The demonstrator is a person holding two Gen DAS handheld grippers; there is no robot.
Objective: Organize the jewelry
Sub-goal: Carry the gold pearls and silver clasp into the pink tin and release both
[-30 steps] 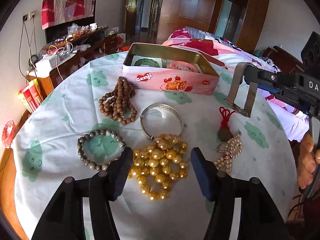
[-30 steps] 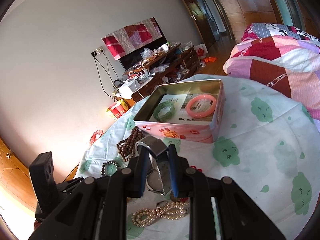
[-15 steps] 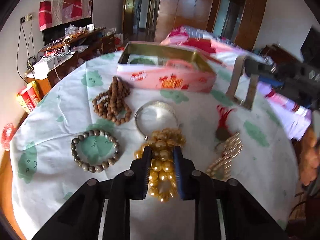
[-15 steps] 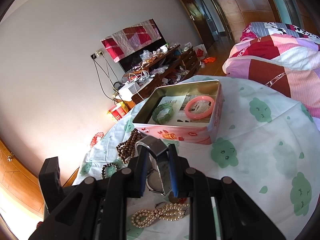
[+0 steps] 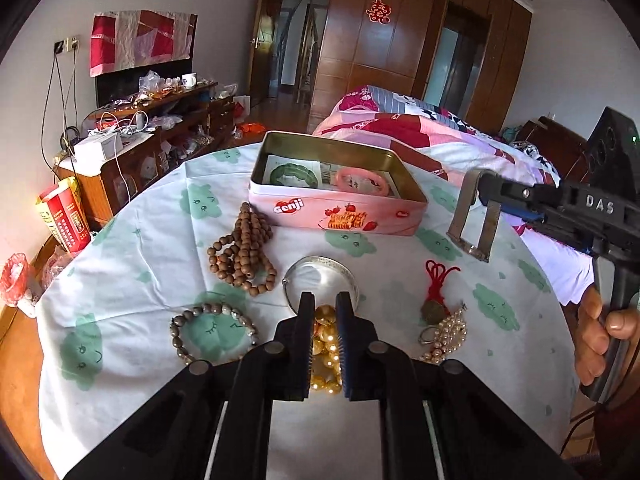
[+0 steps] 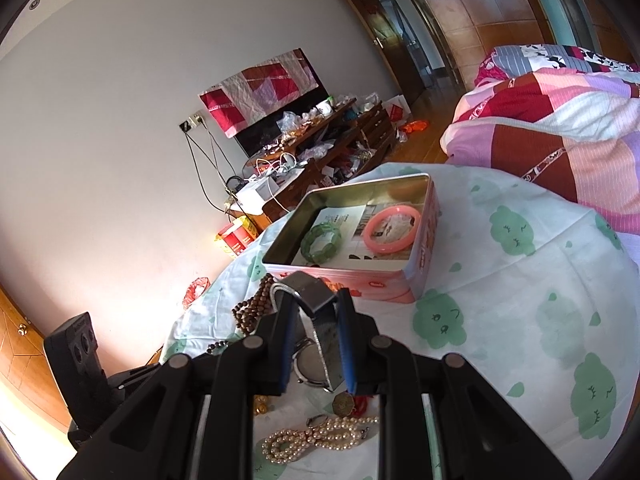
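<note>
Both my grippers grip jewelry above the table.
My left gripper (image 5: 325, 312) pinches the gold bead necklace (image 5: 325, 354), half hidden; my right gripper (image 6: 316, 312) clamps the watch (image 6: 316, 344), its dial unclear.

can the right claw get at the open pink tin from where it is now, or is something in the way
Probably yes. The right claw, shut on a silver mesh-strap watch, sits just short of the pink rectangular tin. The tin is lidless, and nothing stands between them.

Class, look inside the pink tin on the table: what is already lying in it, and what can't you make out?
Inside the pink tin lie a green bangle and a pink bangle, resting on printed paper. The paper covers most of the tin's floor, so anything beneath it is hidden.
</note>
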